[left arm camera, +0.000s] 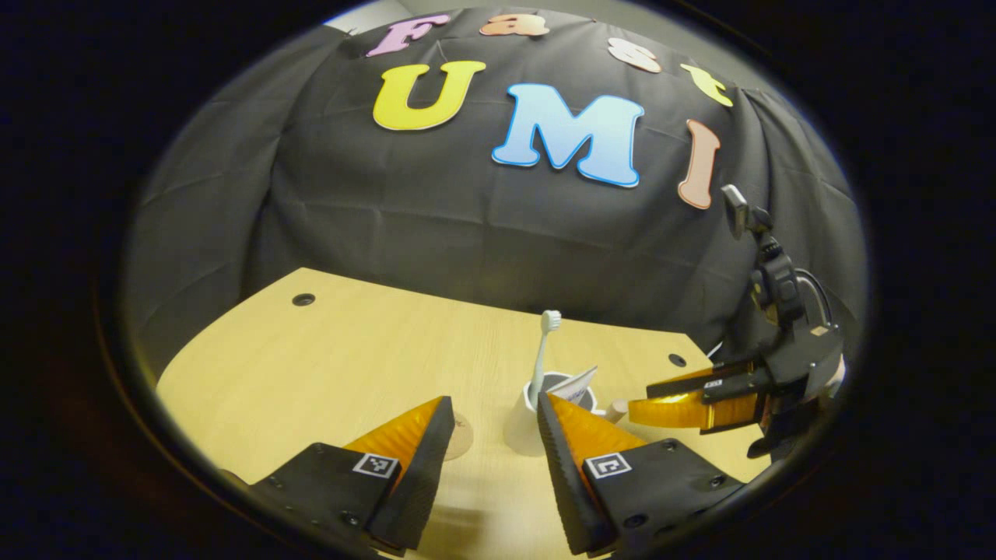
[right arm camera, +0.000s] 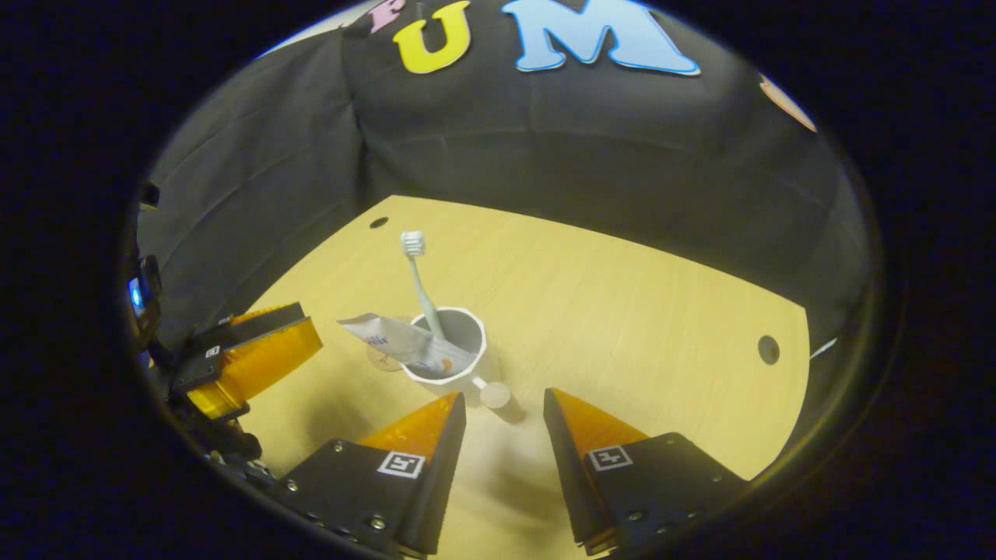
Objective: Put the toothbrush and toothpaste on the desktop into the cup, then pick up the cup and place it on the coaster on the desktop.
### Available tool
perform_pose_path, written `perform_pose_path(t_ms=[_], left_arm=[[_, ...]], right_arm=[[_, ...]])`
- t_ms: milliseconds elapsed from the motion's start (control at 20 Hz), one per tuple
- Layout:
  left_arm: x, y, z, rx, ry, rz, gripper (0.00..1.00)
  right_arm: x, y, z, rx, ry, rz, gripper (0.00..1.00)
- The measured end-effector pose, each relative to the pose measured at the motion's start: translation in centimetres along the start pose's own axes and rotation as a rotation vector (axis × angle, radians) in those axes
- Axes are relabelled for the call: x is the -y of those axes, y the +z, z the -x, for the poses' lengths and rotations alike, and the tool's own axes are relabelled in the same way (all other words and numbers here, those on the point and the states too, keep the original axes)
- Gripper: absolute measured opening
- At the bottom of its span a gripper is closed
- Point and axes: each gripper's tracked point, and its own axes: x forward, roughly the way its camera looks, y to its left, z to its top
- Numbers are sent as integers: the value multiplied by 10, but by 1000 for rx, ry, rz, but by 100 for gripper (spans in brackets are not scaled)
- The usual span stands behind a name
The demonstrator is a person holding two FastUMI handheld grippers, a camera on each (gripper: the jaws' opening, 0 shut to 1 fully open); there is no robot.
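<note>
A white cup [right arm camera: 461,336] stands on the wooden desktop [right arm camera: 622,311]. A pale toothbrush [right arm camera: 421,288] stands in it head up, and a toothpaste tube [right arm camera: 393,336] leans out over its rim. In the left gripper view the cup [left arm camera: 520,426], toothbrush [left arm camera: 543,350] and tube [left arm camera: 576,384] sit just beyond my open left gripper [left arm camera: 496,404]. A round coaster [left arm camera: 461,437] lies left of the cup, partly hidden by a finger. My right gripper [right arm camera: 504,398] is open, and the cup's handle [right arm camera: 494,395] sits at its fingertips. The right gripper [left arm camera: 650,400] also appears right of the cup.
The desktop has small round holes [right arm camera: 769,350] [left arm camera: 303,299] near its far corners. Black cloth walls the booth behind the table. The left gripper [right arm camera: 307,334] hangs left of the cup, close to the coaster [right arm camera: 380,361], which the tube partly covers.
</note>
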Motion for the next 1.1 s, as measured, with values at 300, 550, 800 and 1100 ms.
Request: perform_pose_path(t_ms=[300, 550, 800, 1100], left_arm=[[-24, -21, 20, -52, 22, 12, 72], [-36, -25, 27, -68, 35, -2, 72], [-51, -29, 32, -76, 55, 17, 72], [-68, -41, 43, -96, 82, 42, 72]], right_arm=[[-7, 3, -20, -94, 49, 141, 61], [-12, -10, -31, -178, 70, 248, 59], [-14, -15, -45, -234, 84, 304, 60], [-6, -18, -51, -265, 78, 286, 25]])
